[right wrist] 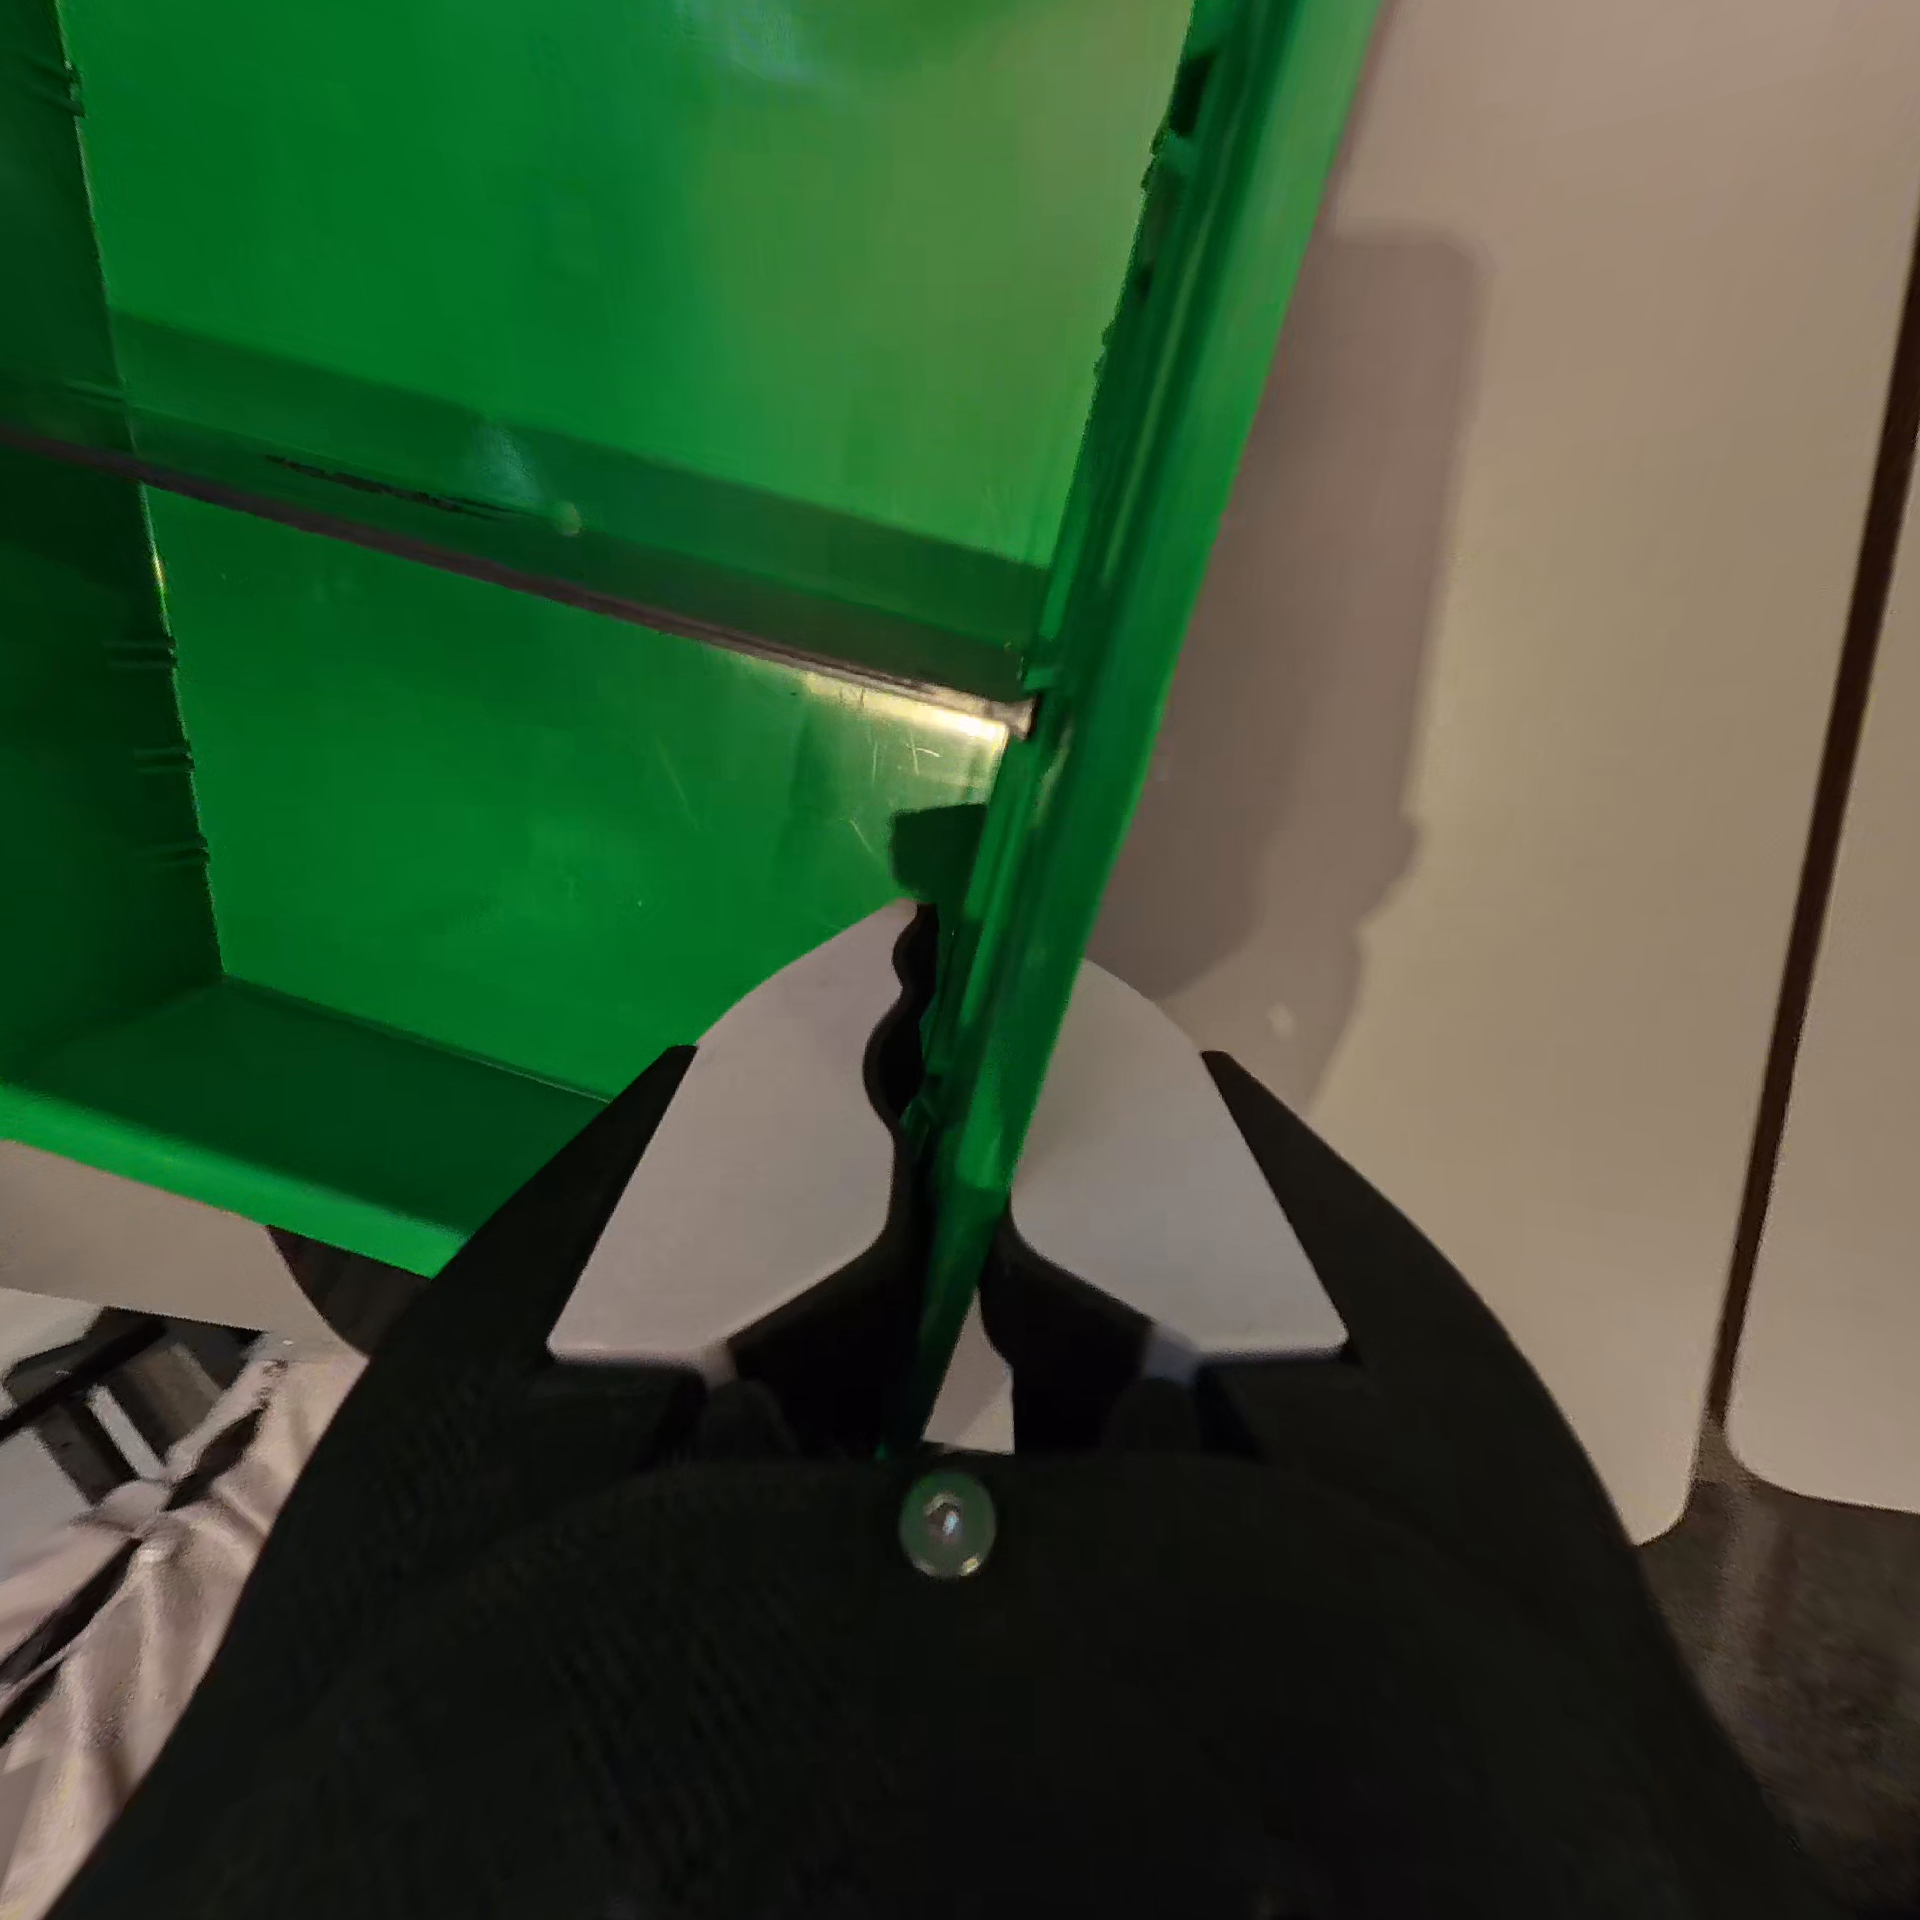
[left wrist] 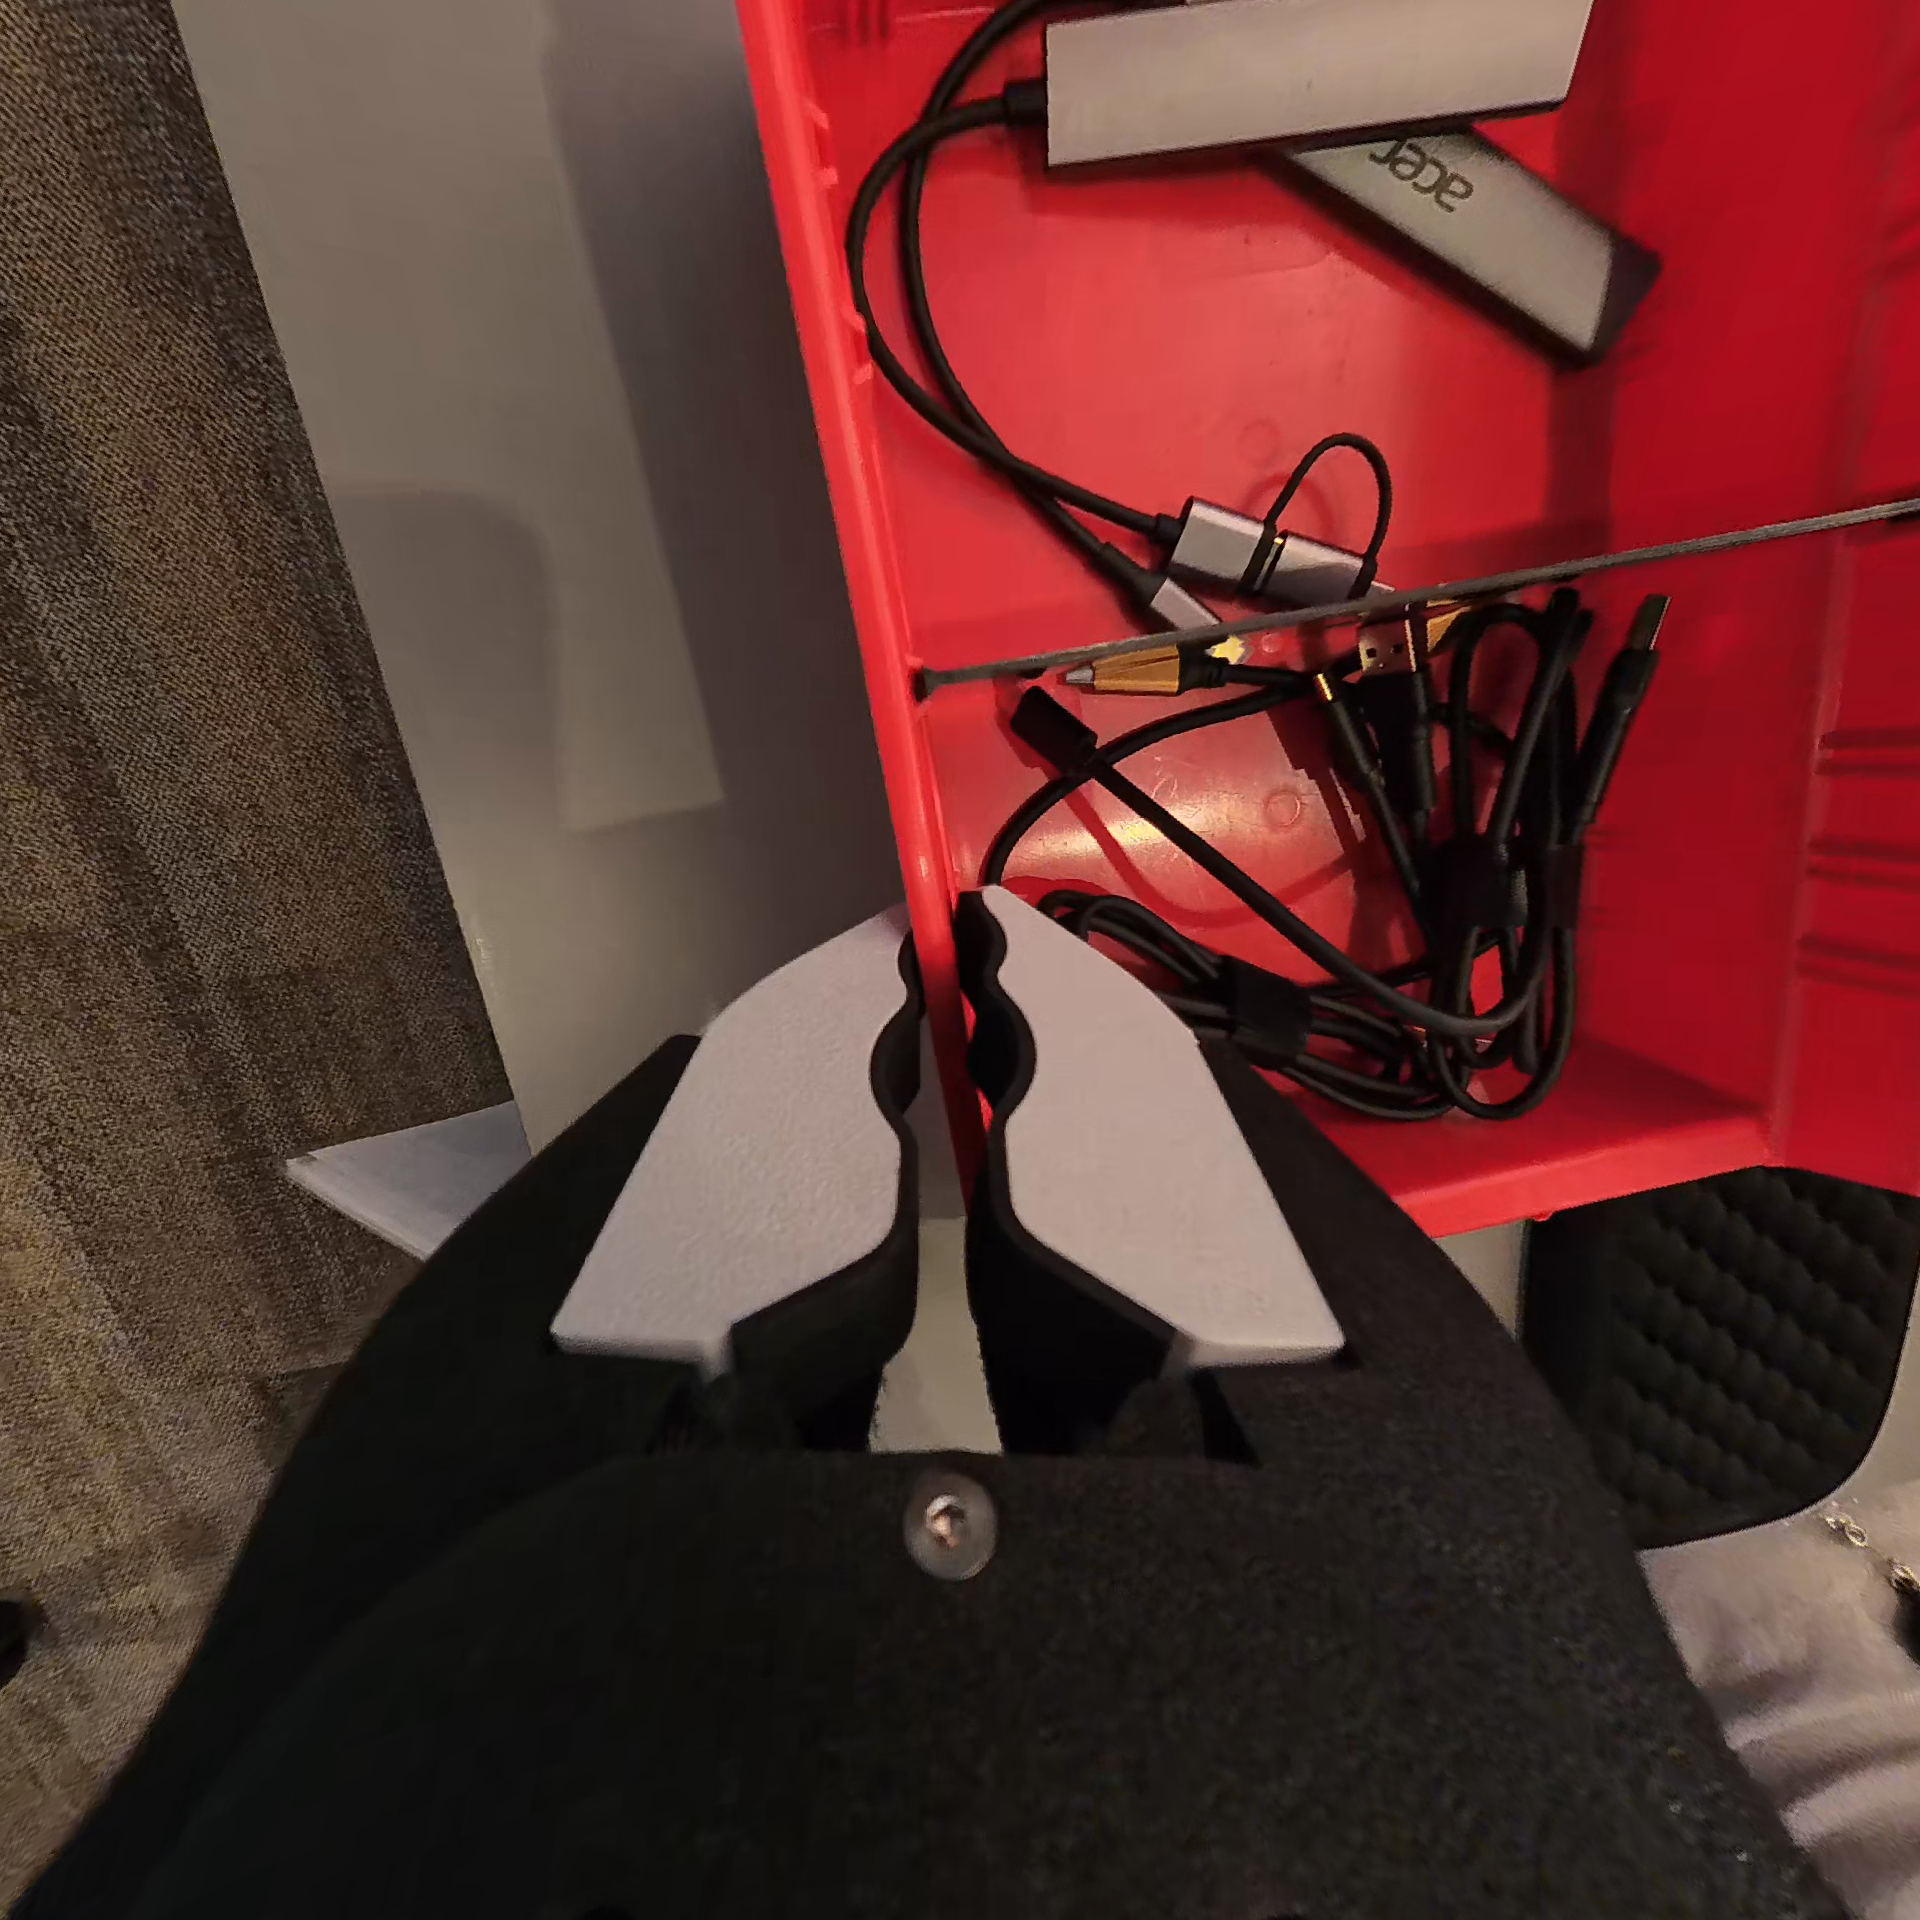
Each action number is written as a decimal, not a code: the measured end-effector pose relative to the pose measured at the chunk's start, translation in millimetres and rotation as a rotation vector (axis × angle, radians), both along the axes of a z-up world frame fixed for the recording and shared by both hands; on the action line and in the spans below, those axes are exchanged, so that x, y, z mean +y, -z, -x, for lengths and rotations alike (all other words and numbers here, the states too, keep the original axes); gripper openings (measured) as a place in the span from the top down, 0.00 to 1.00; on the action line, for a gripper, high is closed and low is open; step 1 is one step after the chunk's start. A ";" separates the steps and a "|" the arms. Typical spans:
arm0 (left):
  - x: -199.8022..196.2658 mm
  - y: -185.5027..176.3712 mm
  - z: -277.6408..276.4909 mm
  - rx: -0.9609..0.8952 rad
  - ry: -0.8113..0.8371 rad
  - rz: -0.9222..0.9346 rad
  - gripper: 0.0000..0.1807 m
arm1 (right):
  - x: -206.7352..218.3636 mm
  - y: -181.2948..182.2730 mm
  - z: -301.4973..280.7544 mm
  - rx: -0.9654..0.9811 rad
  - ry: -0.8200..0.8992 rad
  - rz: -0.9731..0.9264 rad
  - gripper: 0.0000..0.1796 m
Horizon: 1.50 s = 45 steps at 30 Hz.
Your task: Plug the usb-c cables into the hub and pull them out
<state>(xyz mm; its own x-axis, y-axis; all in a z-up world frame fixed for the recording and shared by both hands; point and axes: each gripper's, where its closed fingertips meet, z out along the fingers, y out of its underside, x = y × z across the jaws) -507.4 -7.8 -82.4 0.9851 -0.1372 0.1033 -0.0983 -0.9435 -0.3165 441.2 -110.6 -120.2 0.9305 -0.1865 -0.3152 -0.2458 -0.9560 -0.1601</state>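
- Left gripper (left wrist: 940, 935) clamped on the left wall of the red bin (left wrist: 1143, 364), one finger outside, one inside.
- Two grey hubs (left wrist: 1304, 88) in the far compartment of the red bin, one partly overlapping the other, their black leads looping down to grey plugs (left wrist: 1247, 545) near the divider (left wrist: 1455, 592).
- Bundled black cables (left wrist: 1455, 904) in the near compartment, some with gold-coloured connectors, lying close against the divider.
- Right gripper (right wrist: 951, 971) clamped on the right wall of the green bin (right wrist: 571, 312), wall edge running between the fingers.
- Green bin crossed by a divider; no contents visible in the part shown.
- White table (right wrist: 1558, 727) beneath both bins.
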 end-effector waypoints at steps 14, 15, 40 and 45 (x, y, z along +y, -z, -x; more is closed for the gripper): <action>-0.3 0.5 0.9 0.020 -0.014 -0.010 0.98 | 63.1 16.9 37.3 -0.171 -0.272 0.027 0.96; -0.3 0.5 1.0 0.015 -0.020 -0.009 0.98 | 65.8 18.3 38.8 -0.176 -0.290 0.025 0.96; 1.3 1.5 -2.7 -0.115 0.014 -0.175 0.82 | 92.8 13.6 49.6 -0.185 -0.448 -0.151 0.87; -13.9 -15.8 6.9 -0.116 0.030 -0.352 0.70 | 98.1 -24.6 35.4 -0.234 -0.338 -0.404 0.79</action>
